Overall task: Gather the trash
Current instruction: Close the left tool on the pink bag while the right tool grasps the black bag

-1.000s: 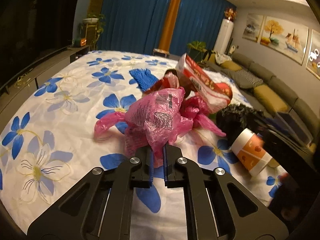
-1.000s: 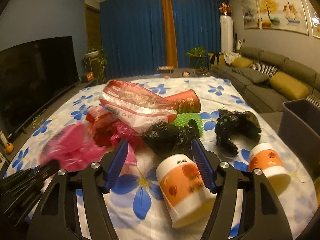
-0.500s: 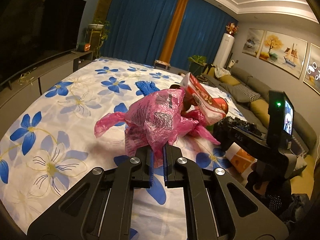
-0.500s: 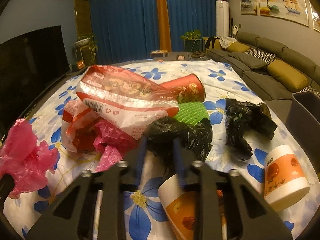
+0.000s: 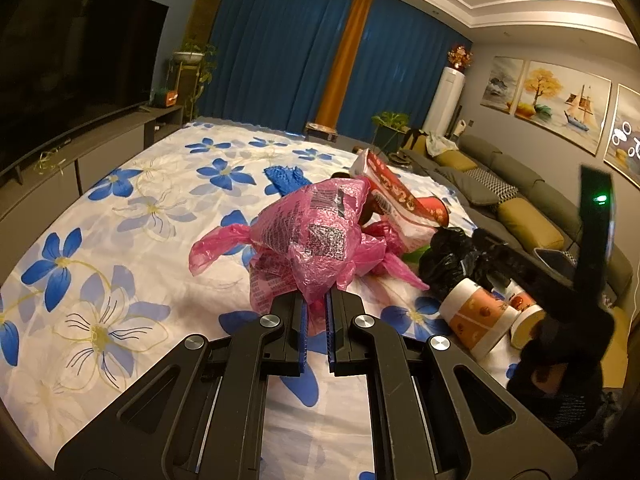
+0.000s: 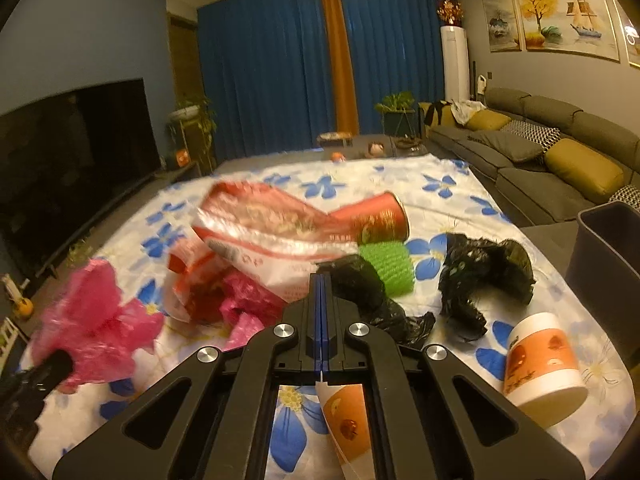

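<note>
My left gripper (image 5: 316, 300) is shut on a crumpled pink plastic bag (image 5: 312, 236) and holds it above the flowered cloth (image 5: 120, 240); the bag also shows in the right wrist view (image 6: 92, 320). My right gripper (image 6: 321, 280) is shut on the rim of an orange and white paper cup (image 6: 346, 420), which hangs flattened under the fingers. A second paper cup (image 6: 540, 364) lies on its side at the right. Red and white snack bags (image 6: 272, 232), a red can (image 6: 376, 220), a green net (image 6: 388, 266) and black bags (image 6: 484, 276) lie in a heap.
A dark grey bin (image 6: 608, 264) stands at the table's right edge. A sofa (image 6: 560, 160) runs along the right wall and a TV (image 6: 72, 168) on the left. A blue net (image 5: 286, 180) lies farther back on the cloth.
My right gripper went from open around the paper cup to shut on its rim, and lifted it. My left gripper rose slightly with the pink bag.
</note>
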Tool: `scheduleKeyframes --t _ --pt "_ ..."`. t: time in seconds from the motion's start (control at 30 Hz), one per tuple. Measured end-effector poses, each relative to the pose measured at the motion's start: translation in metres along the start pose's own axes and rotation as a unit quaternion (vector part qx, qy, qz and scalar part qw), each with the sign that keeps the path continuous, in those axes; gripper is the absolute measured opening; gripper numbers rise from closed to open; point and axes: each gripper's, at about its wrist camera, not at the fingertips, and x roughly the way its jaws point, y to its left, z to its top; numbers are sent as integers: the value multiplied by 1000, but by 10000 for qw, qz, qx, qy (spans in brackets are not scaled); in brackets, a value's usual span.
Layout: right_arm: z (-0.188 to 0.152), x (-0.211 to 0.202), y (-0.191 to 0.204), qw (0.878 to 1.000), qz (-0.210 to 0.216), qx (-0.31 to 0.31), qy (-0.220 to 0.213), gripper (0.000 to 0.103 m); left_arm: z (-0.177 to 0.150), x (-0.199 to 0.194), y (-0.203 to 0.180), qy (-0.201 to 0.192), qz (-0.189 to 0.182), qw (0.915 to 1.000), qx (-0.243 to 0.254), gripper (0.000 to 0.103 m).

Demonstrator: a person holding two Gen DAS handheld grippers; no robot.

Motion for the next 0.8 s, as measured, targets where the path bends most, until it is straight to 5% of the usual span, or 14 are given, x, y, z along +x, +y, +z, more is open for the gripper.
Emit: scheduleKeyframes --t 0.4,0.63,0.67,0.7,0.73,0.77,0.8 --pt "15 -64 -20 9974 467 26 -541 1 3 -19 -19 -203 18 9997 167 6" --pt "14 -75 -36 9978 223 -27 -627 1 1 -27 -25 -264 23 9995 189 6" --pt "12 -73 -35 9981 225 -53 -577 9 1 -27 -25 -255 20 9995 192 6" --pt "11 -68 -32 9985 217 -50 -499 39 0 -27 -25 -255 17 9995 186 6" --pt "9 -64 -31 9986 244 -31 -472 55 0 -27 -25 -244 18 9995 181 6" --pt "8 -59 -30 9985 273 8 -468 68 0 -28 -25 -233 19 9996 179 6" --pt "7 -50 -27 9989 259 -4 -391 68 0 -28 -25 -228 30 9996 177 6"
